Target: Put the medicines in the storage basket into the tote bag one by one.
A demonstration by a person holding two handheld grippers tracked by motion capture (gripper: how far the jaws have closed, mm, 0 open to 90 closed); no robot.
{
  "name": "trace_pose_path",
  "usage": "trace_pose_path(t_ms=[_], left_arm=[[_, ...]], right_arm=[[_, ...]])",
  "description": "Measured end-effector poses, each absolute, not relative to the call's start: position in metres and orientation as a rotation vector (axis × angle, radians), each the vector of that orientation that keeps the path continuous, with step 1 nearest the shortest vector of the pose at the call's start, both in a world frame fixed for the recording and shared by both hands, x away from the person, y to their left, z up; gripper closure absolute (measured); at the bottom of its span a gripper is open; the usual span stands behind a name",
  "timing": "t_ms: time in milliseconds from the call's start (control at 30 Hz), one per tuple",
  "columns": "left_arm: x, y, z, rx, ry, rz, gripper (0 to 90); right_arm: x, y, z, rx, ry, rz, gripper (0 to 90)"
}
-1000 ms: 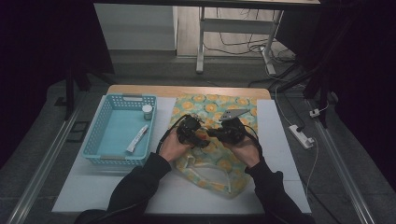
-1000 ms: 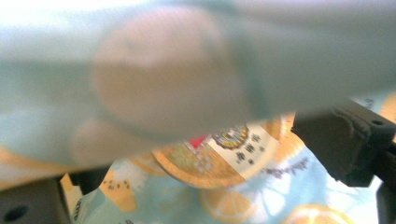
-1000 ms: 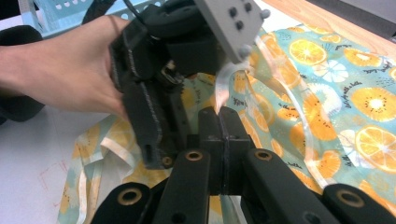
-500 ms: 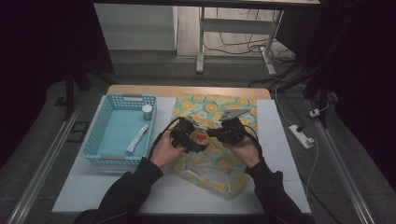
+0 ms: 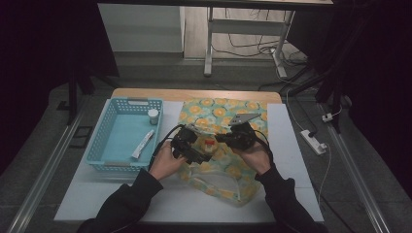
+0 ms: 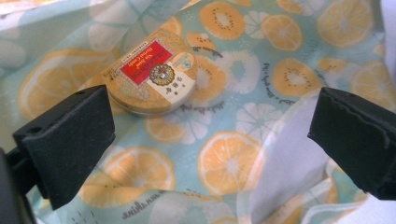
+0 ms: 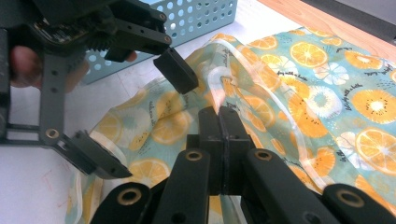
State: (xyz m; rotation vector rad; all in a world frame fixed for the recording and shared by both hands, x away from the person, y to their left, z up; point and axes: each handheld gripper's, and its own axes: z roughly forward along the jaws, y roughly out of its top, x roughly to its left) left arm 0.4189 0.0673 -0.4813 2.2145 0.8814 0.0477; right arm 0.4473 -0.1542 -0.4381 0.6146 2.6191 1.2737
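Inside the fruit-print bag (image 6: 233,154) lies a round tin (image 6: 152,77) with a red label, flat on the cloth. Seen along the left gripper (image 6: 210,140), the tin sits at about eleven o'clock from the gap, just above the left jaw's tip and clear of both pads; those jaws have just been opening and now stand spread wide with nothing between them. From above, the left gripper (image 5: 192,145) hovers over the bag (image 5: 218,145), the tin (image 5: 209,143) at its three o'clock. The right gripper (image 7: 219,122) is pressed together, pinching the bag's edge (image 7: 219,70) at twelve o'clock. A blue basket (image 5: 104,145) stands at nine o'clock from the bag.
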Motion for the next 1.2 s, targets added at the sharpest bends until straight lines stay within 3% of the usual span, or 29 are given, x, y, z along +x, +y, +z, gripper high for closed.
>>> trace_pose_path(t_ms=[1200], left_arm=[[0.395,0.135,-0.453,2.103,0.887,0.012,0.0]], right_arm=[[0.447,-0.155,-0.438,0.609,2.627,1.274,89.7]])
